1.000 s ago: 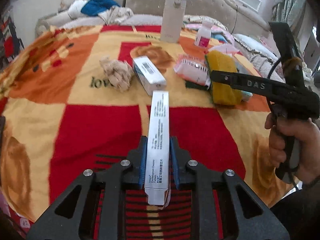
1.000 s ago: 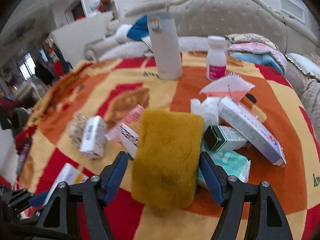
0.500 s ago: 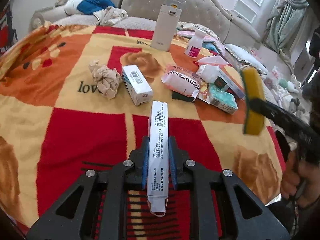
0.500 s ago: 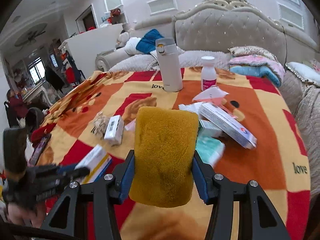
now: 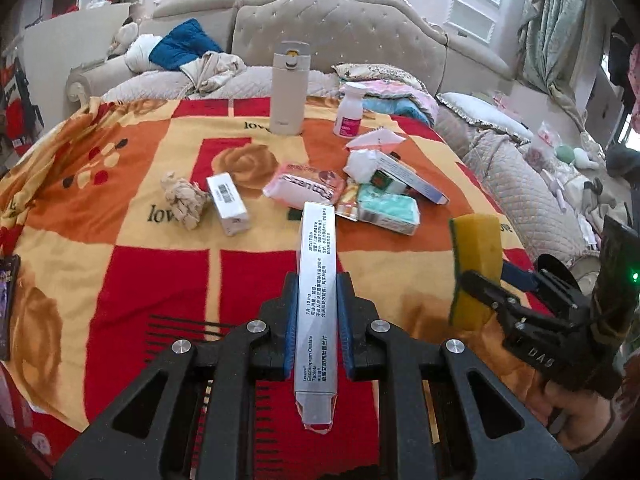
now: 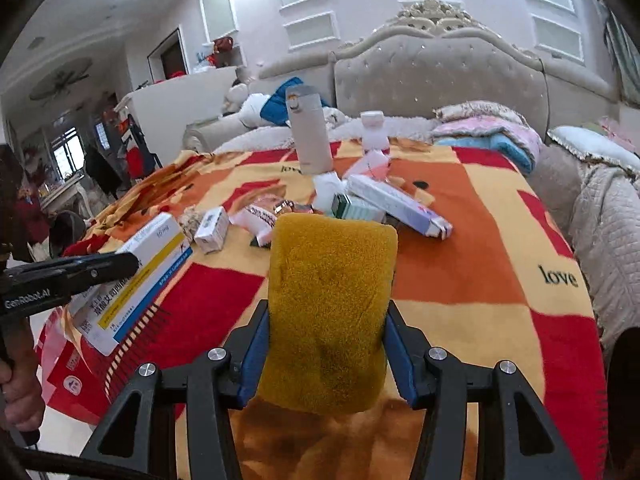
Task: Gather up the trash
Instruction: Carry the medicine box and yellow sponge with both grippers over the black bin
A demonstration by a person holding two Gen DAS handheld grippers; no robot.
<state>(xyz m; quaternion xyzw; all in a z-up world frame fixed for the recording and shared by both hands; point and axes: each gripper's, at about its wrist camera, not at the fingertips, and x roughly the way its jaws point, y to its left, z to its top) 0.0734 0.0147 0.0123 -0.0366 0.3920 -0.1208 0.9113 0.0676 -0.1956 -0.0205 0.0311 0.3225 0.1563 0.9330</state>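
The left gripper (image 5: pixel 316 320) is clamped narrow on a long silver medicine box (image 5: pixel 317 292), held above the near part of the blanket (image 5: pixel 120 280). The right gripper (image 6: pixel 326 356) grips a yellow sponge (image 6: pixel 328 312) between its blue pads, raised above the blanket at the right. More litter lies farther off on the blanket: a crumpled tissue (image 5: pixel 182 200) just left of a small white box (image 5: pixel 228 204), a pink packet (image 5: pixel 304 184) and a heap of cartons (image 5: pixel 388 200). At the far edge a beige flask (image 5: pixel 289 88) stands upright, with a small white bottle (image 5: pixel 350 110) to its right.
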